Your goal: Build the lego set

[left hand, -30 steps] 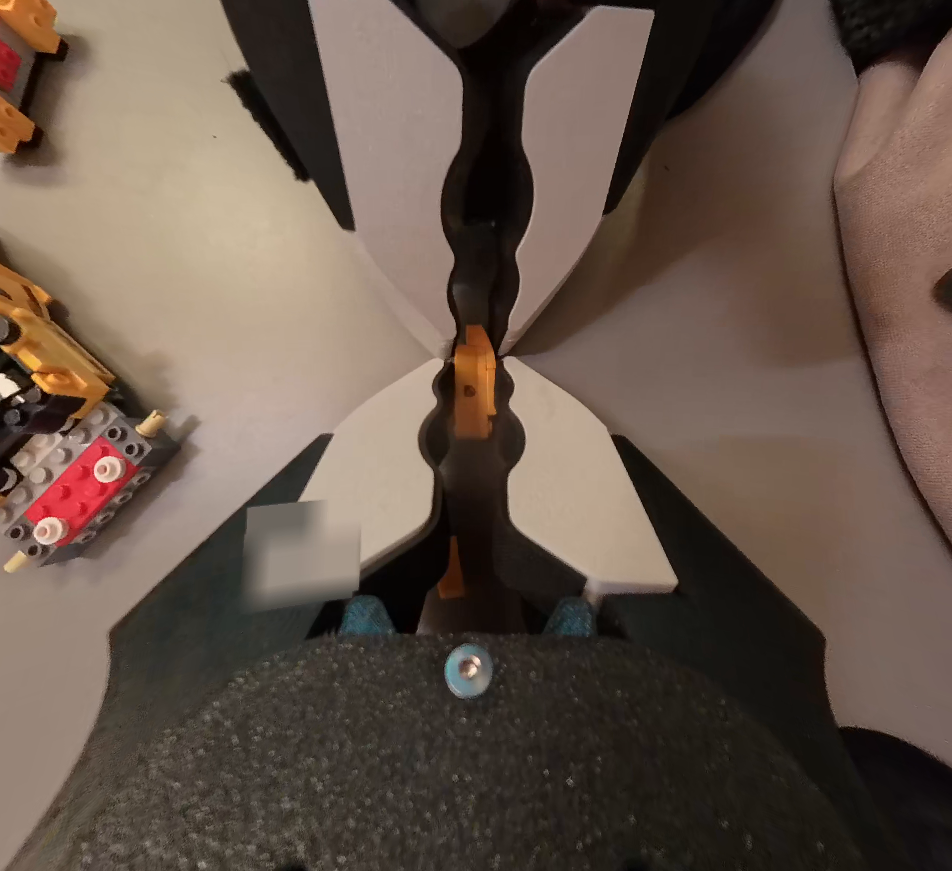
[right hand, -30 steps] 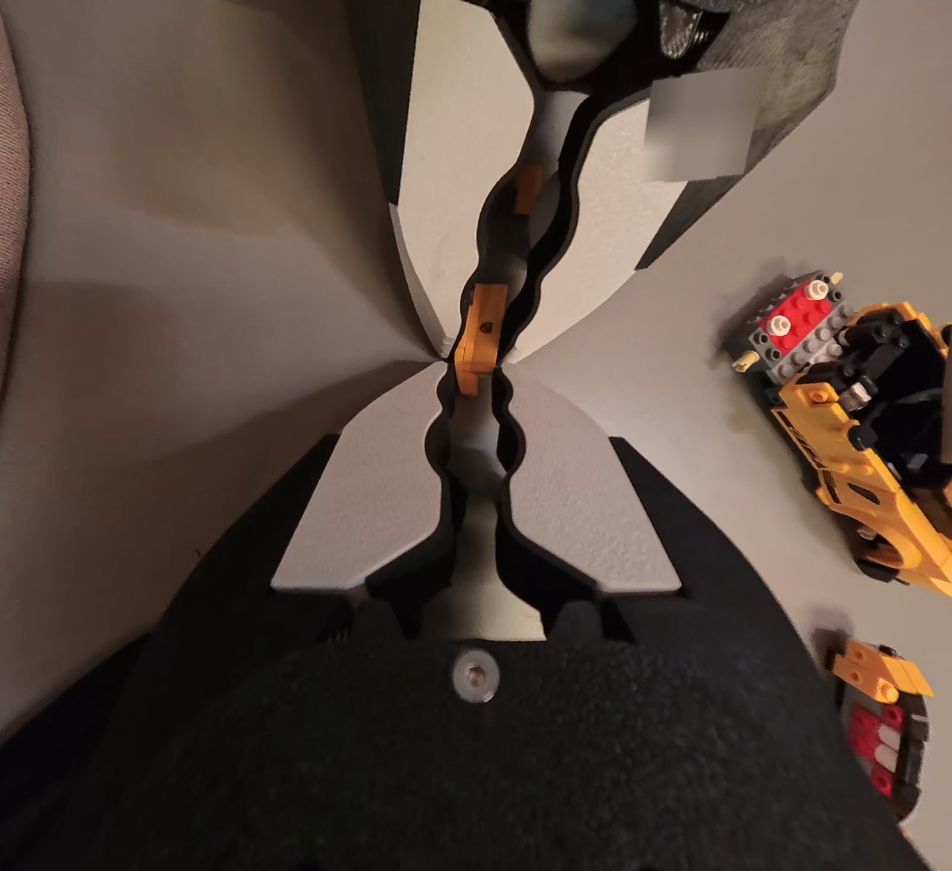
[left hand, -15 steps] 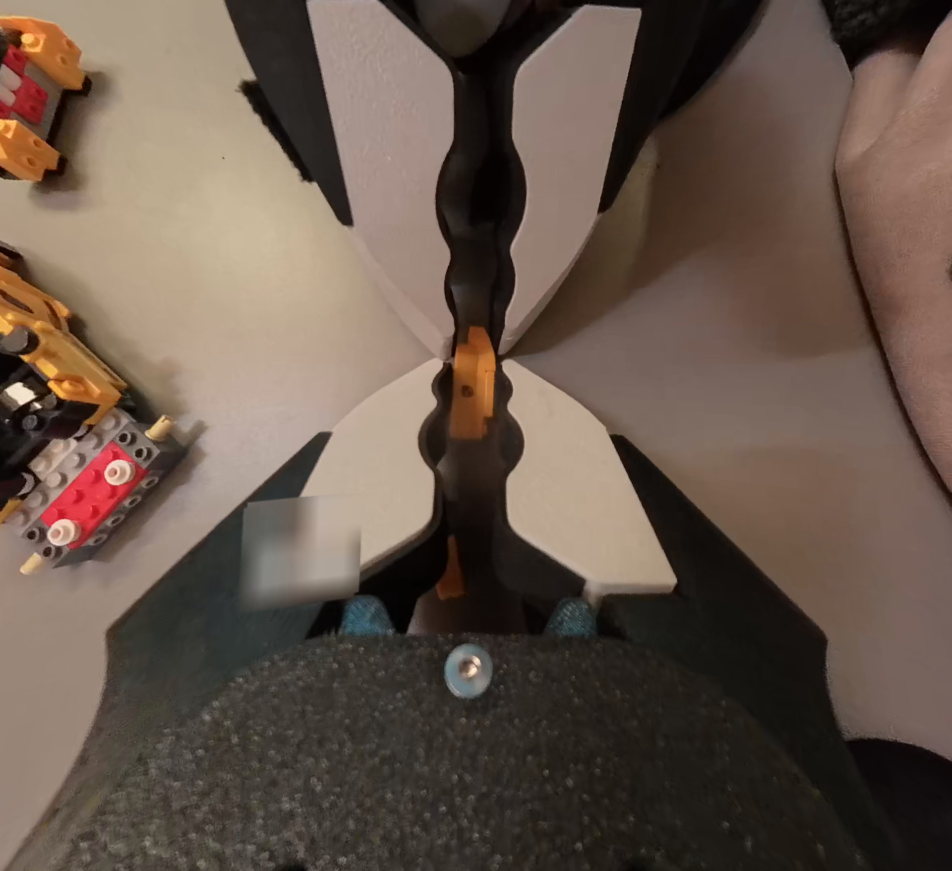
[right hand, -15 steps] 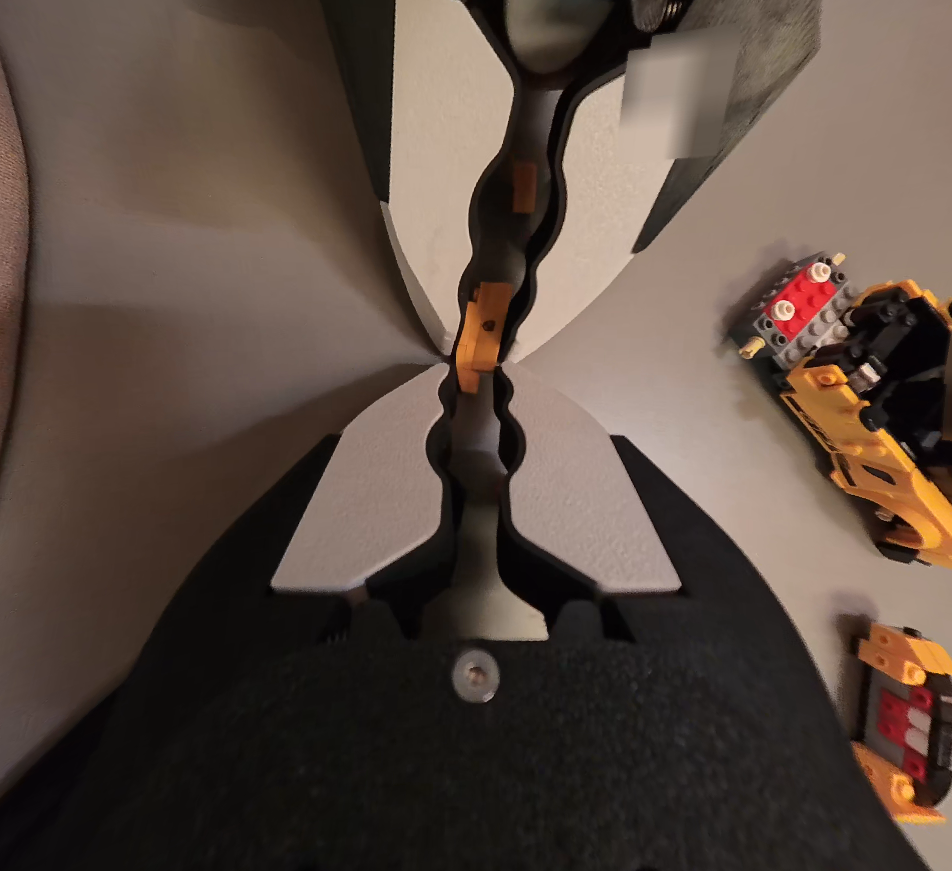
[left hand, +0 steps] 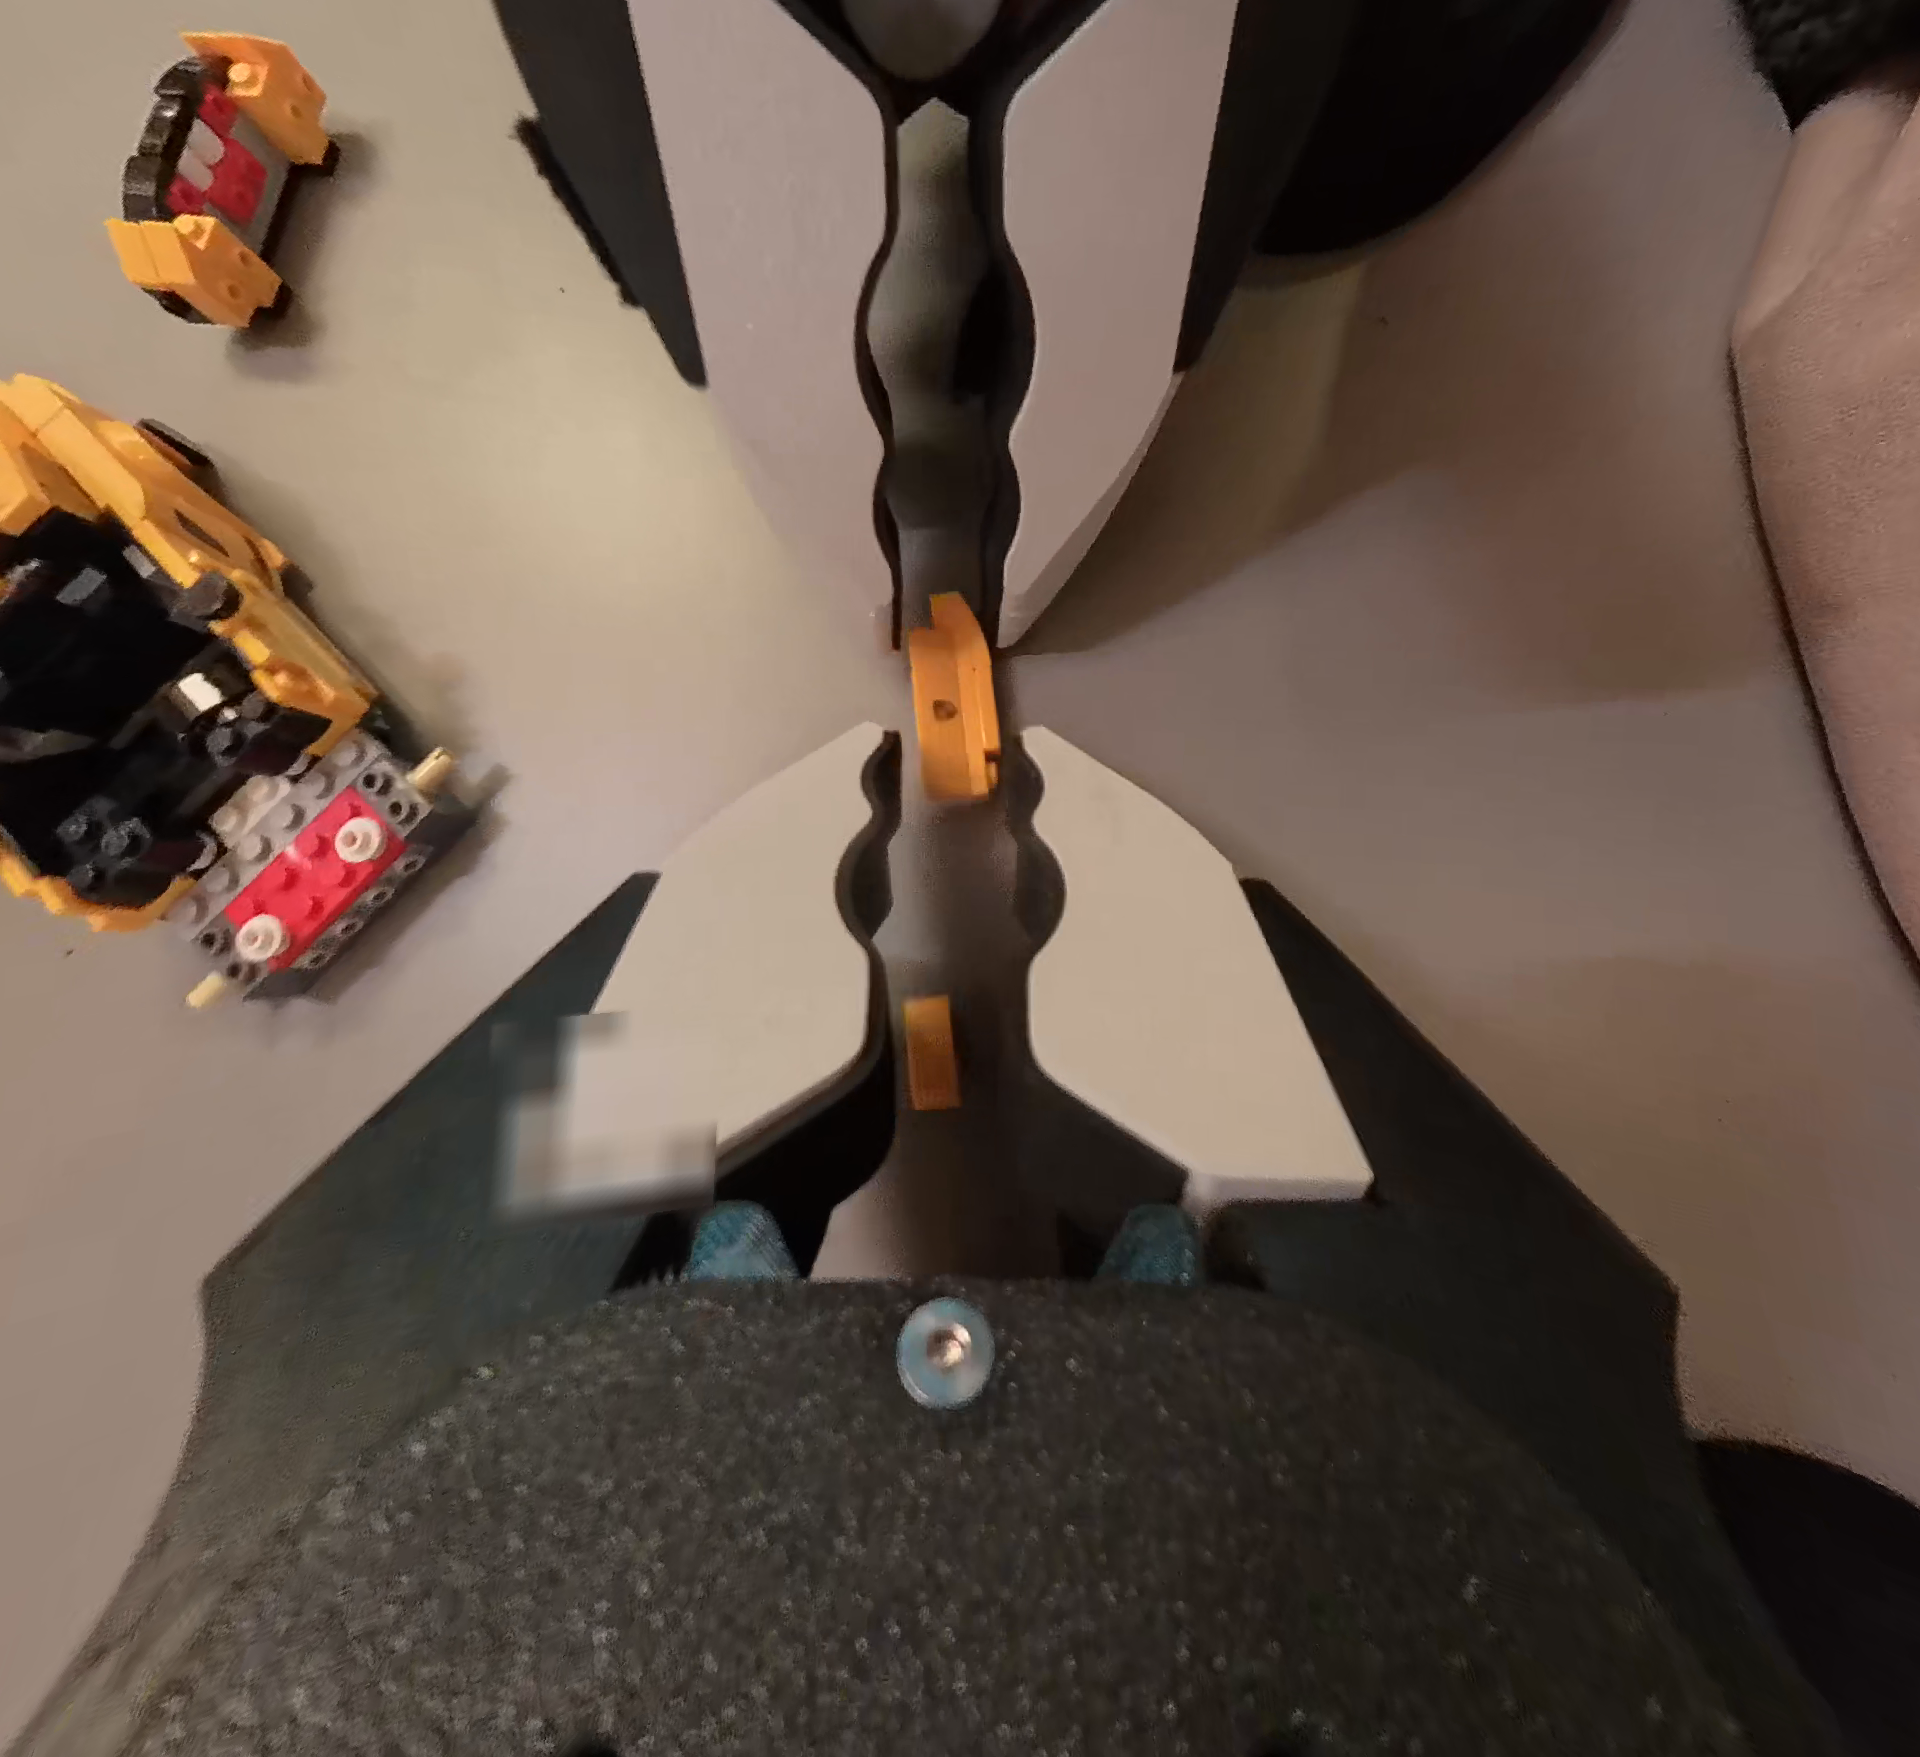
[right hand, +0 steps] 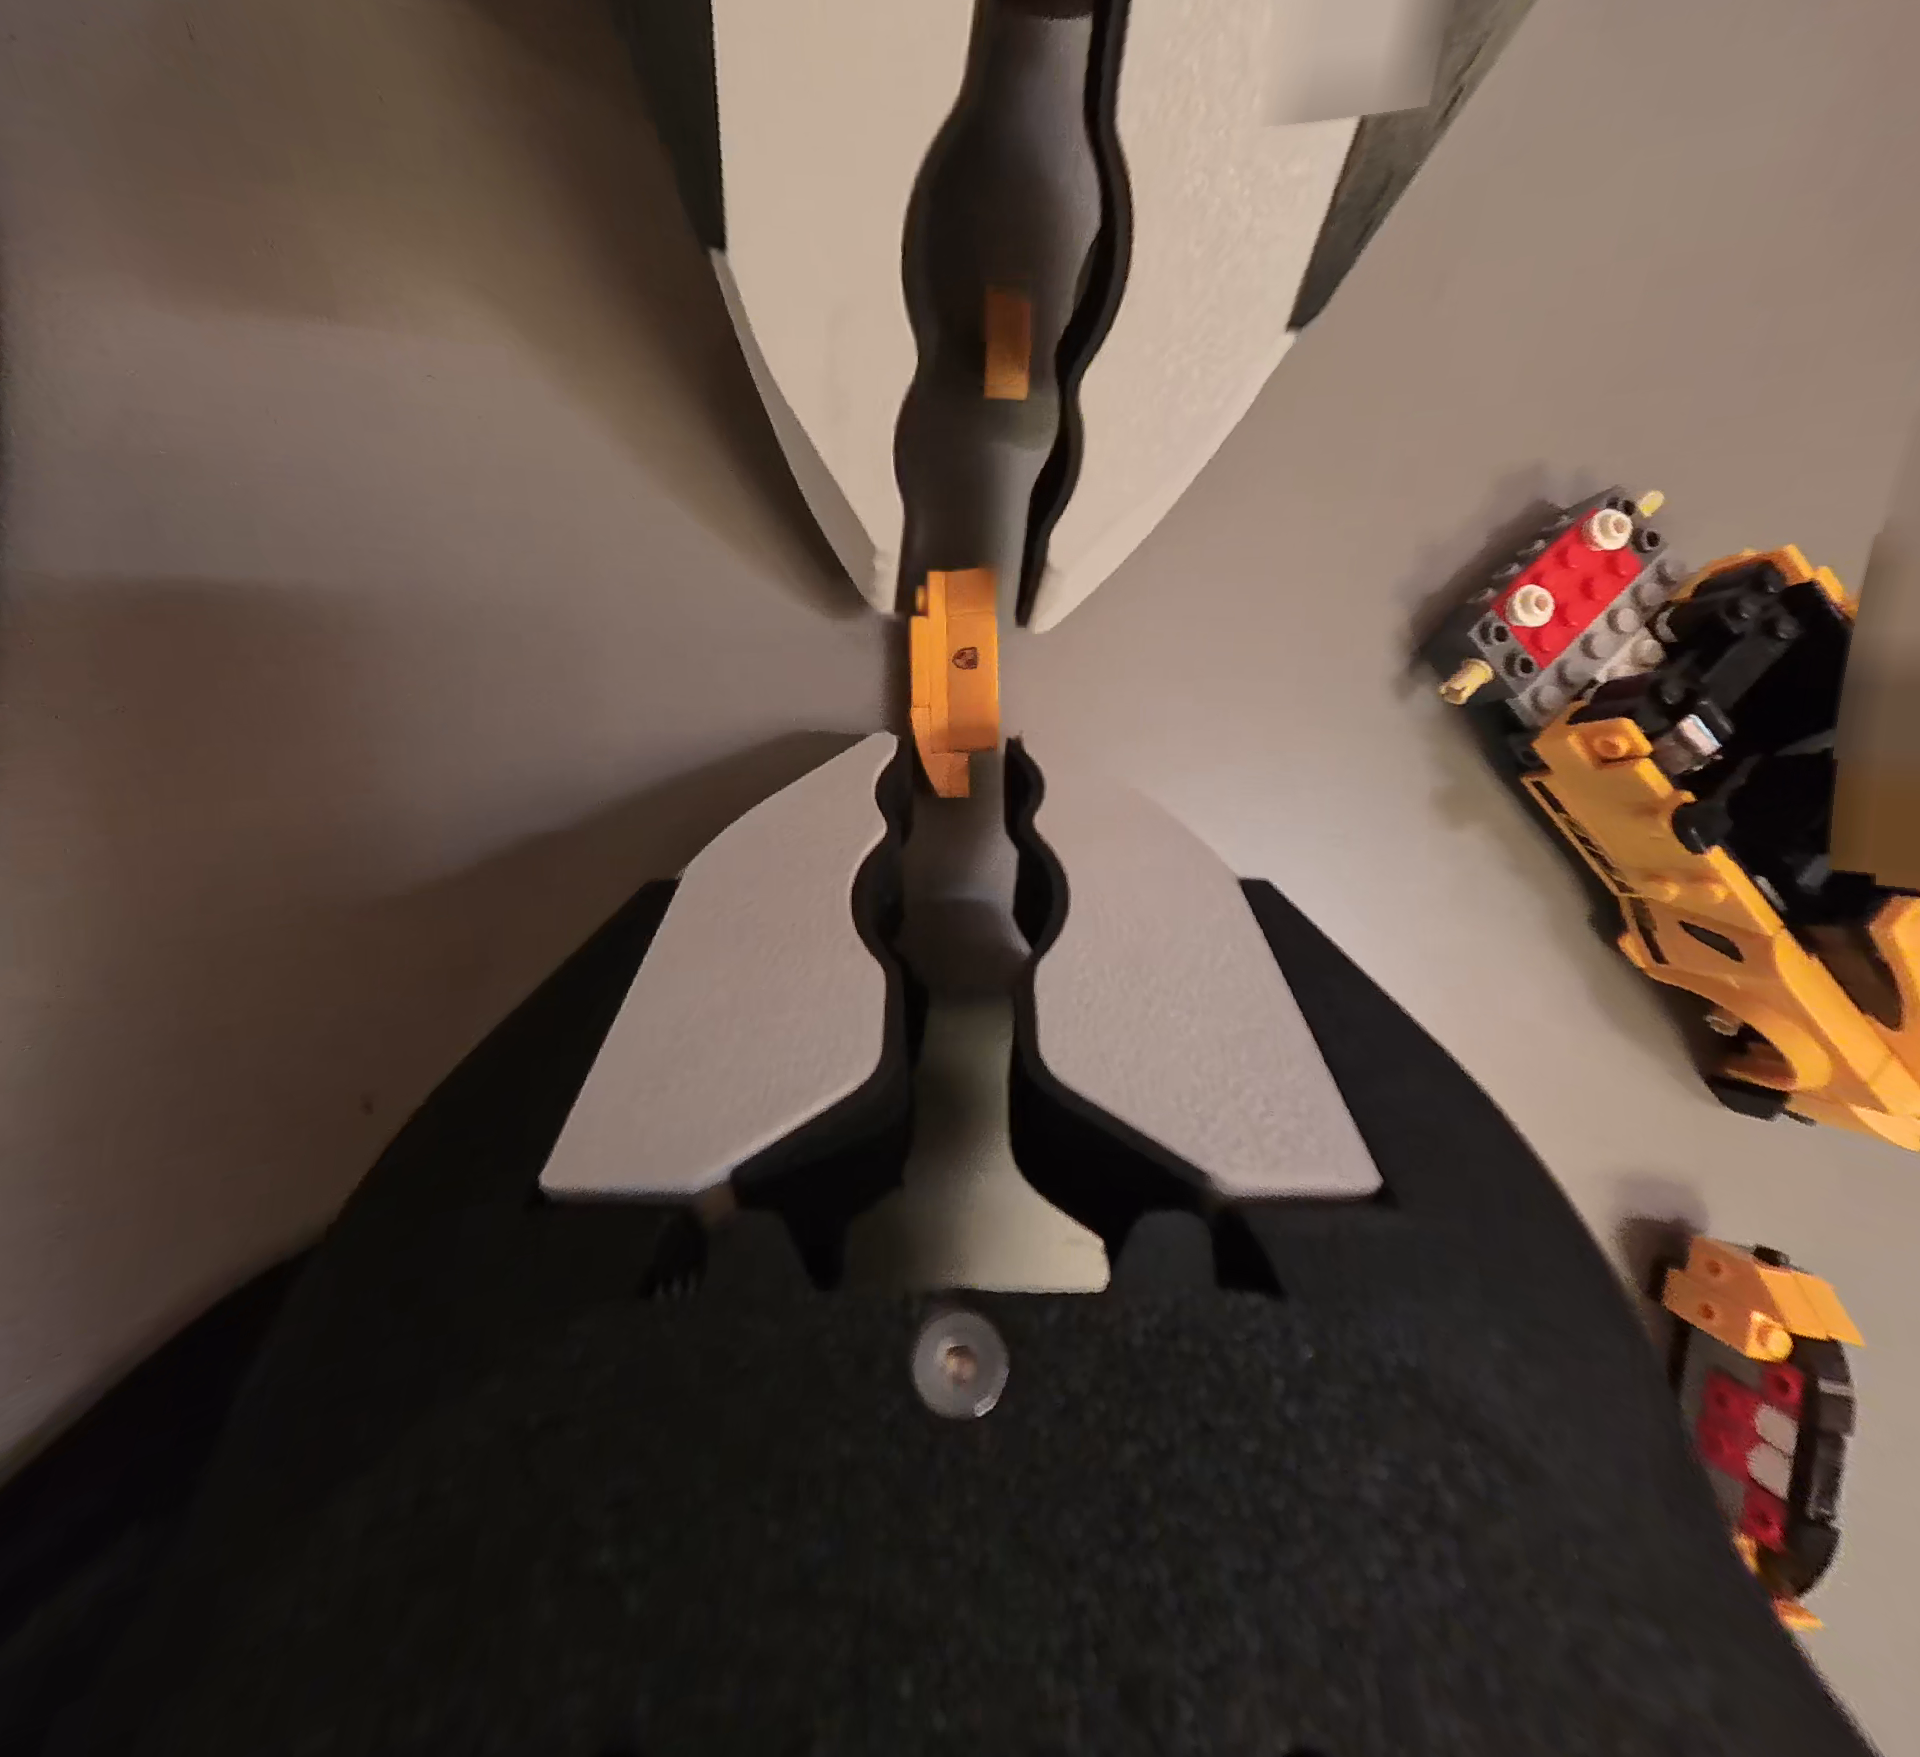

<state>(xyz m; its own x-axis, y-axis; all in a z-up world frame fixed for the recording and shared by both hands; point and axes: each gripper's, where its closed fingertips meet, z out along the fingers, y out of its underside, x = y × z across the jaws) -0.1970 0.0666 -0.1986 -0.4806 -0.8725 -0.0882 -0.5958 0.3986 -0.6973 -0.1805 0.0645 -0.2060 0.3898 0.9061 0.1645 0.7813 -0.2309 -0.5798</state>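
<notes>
The left tongs (left hand: 953, 746) stand slack, with a gap on either side of the orange piece (left hand: 951, 715). The right tongs (right hand: 954, 751), tip to tip opposite, seem to pinch it, likely a handover. The half-built car (left hand: 156, 668) waits to the left of the left tongs

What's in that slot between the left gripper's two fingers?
At the left gripper's tips, one end of an orange piece; the right gripper has its other end. Deeper in sits a smaller orange bit. The fingers hide what it rests on.
</notes>
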